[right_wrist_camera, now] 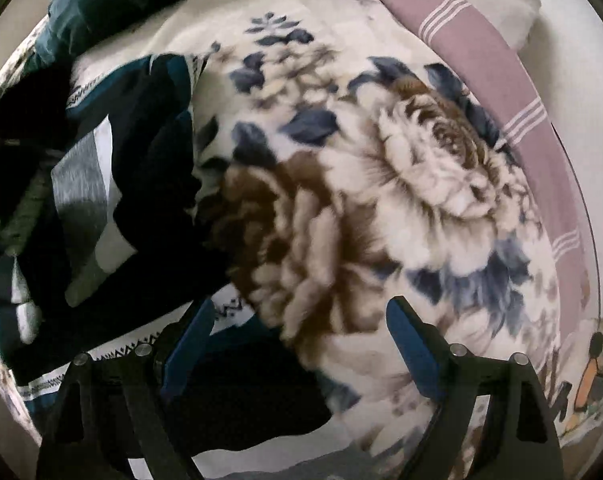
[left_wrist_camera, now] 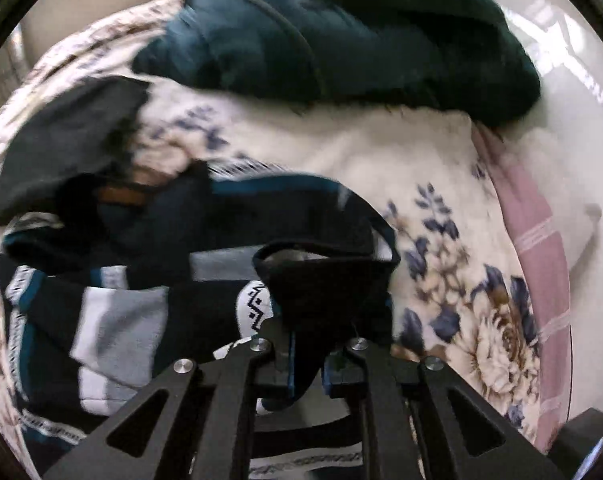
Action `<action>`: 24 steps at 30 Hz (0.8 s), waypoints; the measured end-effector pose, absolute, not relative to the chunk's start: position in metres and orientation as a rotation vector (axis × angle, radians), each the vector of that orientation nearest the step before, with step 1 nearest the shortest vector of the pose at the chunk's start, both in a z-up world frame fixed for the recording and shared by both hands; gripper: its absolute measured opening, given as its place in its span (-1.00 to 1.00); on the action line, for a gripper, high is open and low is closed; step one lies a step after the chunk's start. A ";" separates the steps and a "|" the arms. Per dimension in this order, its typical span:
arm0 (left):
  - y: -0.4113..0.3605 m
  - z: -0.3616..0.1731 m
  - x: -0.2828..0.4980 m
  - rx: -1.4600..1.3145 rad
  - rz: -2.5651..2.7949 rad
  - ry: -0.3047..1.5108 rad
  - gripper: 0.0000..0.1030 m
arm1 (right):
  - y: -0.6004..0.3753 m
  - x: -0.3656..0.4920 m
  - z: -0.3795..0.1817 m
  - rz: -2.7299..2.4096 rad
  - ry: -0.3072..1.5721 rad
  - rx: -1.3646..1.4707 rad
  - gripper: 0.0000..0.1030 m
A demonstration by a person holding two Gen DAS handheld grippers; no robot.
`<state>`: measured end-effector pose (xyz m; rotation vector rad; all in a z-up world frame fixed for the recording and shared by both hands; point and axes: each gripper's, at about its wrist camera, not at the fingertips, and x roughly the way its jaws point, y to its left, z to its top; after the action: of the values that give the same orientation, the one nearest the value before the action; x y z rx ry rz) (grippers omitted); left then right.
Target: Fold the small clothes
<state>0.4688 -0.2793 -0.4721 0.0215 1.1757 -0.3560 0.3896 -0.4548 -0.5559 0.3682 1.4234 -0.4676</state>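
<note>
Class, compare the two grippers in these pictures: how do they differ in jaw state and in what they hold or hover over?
The left gripper has its jaws closed on the black garment; the right gripper has its jaws spread wide and holds nothing. Dark cloth fills the space ahead of the left gripper, while the right gripper faces mostly the floral blanket. Both have black linkage arms and hang over the same bed.

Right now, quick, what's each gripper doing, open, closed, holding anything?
Left gripper: closed, pinching the dark patterned garment.
Right gripper: open, holding nothing, above the floral blanket.
</note>
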 end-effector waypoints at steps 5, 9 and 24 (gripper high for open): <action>-0.257 -0.467 0.468 -0.083 -0.453 1.216 0.75 | -0.478 0.394 -0.544 -0.434 1.393 0.415 0.73; -0.176 -0.446 0.455 -0.146 -0.299 1.160 0.75 | -0.479 0.406 -0.530 -0.391 1.366 0.478 0.74; 0.053 -0.497 0.428 -0.225 0.322 1.202 0.75 | -0.430 0.517 -0.542 -0.186 1.330 0.527 -0.73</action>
<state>0.4284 0.0532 -0.4968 -0.2254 1.2025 0.3218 0.5175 -0.4298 -0.5420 0.5273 1.3298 -0.1859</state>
